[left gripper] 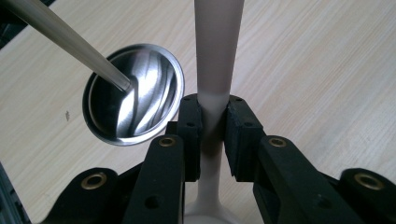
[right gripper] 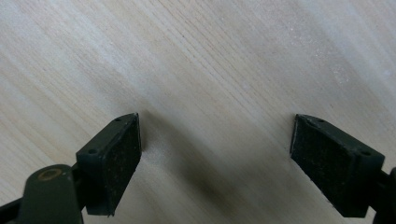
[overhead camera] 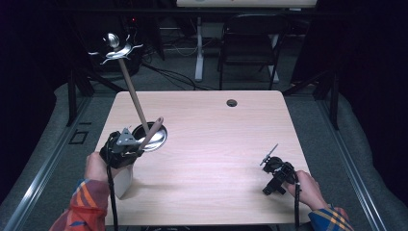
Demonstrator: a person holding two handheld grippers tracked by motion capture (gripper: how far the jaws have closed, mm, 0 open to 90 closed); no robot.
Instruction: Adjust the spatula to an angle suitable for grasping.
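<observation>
With the left gripper (left gripper: 214,135) pinching the spoon (left gripper: 215,56) beside the cup (left gripper: 133,95) near the bench's (overhead camera: 216,139) left edge, lift it straight, clear of the rim; the right gripper's (right gripper: 215,163) fingers are spread.

Stuff we can't quite make out here

In the left gripper view, the pale handle (left gripper: 217,56) clamped in the left gripper (left gripper: 214,135) runs off the top edge and its wide end is cut at the bottom, so we can't tell what utensil it is. The wooden stick (left gripper: 70,39) in the steel cup (left gripper: 133,95) leaves at the corner, and the right gripper (right gripper: 217,158) loses its body below.
</observation>
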